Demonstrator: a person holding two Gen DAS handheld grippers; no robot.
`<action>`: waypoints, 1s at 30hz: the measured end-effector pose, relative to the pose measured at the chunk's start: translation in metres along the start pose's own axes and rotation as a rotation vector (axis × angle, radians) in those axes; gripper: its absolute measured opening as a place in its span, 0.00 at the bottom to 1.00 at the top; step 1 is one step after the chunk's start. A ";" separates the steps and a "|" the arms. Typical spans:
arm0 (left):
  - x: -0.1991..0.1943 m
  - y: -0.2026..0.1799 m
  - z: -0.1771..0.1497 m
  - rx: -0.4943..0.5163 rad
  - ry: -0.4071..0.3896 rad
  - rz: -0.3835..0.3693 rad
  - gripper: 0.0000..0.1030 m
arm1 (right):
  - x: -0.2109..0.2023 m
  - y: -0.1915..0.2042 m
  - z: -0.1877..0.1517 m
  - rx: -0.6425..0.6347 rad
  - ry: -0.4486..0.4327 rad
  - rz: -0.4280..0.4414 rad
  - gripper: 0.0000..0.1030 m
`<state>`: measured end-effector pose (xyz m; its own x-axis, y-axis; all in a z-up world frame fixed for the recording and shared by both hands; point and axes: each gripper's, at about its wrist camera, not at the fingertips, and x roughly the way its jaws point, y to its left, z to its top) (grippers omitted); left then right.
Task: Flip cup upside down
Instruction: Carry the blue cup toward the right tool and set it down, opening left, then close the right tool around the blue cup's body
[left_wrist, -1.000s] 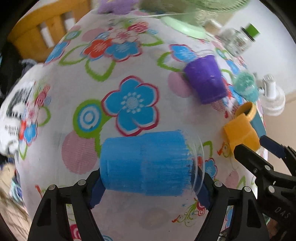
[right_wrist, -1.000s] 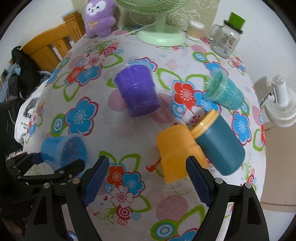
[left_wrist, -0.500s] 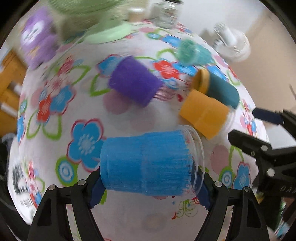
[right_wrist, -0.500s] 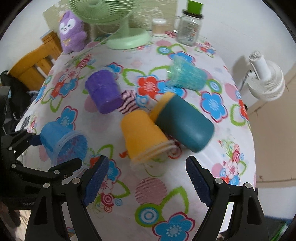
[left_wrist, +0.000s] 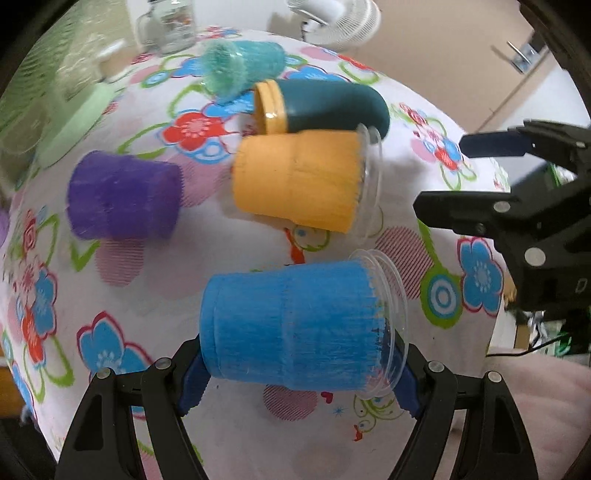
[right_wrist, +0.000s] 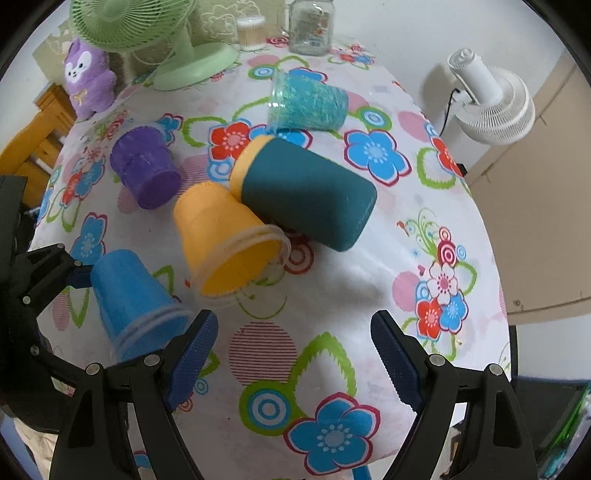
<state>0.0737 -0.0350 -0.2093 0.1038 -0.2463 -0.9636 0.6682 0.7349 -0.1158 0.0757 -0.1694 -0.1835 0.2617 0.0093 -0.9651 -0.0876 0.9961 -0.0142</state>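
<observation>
Gripping: left tongs (left_wrist: 299, 373) pinch the blue cup (left_wrist: 295, 328) between the blue pads, one pad on its closed base, the other at its clear open rim.
Blue cup position: it lies sideways across the left tongs, base to the left, mouth to the right, lifted above the desk (left_wrist: 229, 424); in the right wrist view the blue cup (right_wrist: 133, 299) sits at the left edge, mouth tilted down and toward the camera.
Right tongs: right tongs (right_wrist: 291, 358) are spread wide with nothing between the pads, hovering over the near edge of the desk (right_wrist: 332, 302); in the left wrist view the right tongs (left_wrist: 472, 177) show at the right, well apart from the blue cup.
Purple cup: purple cup (right_wrist: 146, 171) lies on its side at the left of the desk, apart from the others.
Orange cup: orange cup (right_wrist: 225, 243) lies on its side just beyond the blue cup, mouth toward the camera, its inside showing nothing in it.
Teal bottle: dark teal bottle (right_wrist: 306, 195) with a yellow cap lies on its side, touching the orange cup.
Turquoise cup: turquoise cup (right_wrist: 306, 103) lies on its side farther back.
Far edge: purple plush toy (right_wrist: 88, 79), green fan (right_wrist: 162, 40) and glass jar (right_wrist: 310, 26) stand on the desk.
Off the desk: white fan (right_wrist: 491, 99) stands to the right.
</observation>
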 end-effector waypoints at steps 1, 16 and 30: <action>0.003 -0.001 0.001 0.011 0.004 0.002 0.79 | 0.002 0.000 0.000 0.001 0.006 -0.002 0.84; -0.015 -0.003 -0.005 -0.081 -0.026 0.041 1.00 | -0.005 0.008 0.002 -0.071 0.012 0.037 0.84; -0.098 -0.003 -0.028 -0.508 -0.145 0.157 1.00 | -0.068 0.038 0.023 -0.282 -0.101 0.188 0.84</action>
<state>0.0409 0.0052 -0.1217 0.2977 -0.1673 -0.9399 0.2011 0.9734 -0.1096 0.0772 -0.1304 -0.1120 0.3081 0.2130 -0.9272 -0.4012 0.9128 0.0764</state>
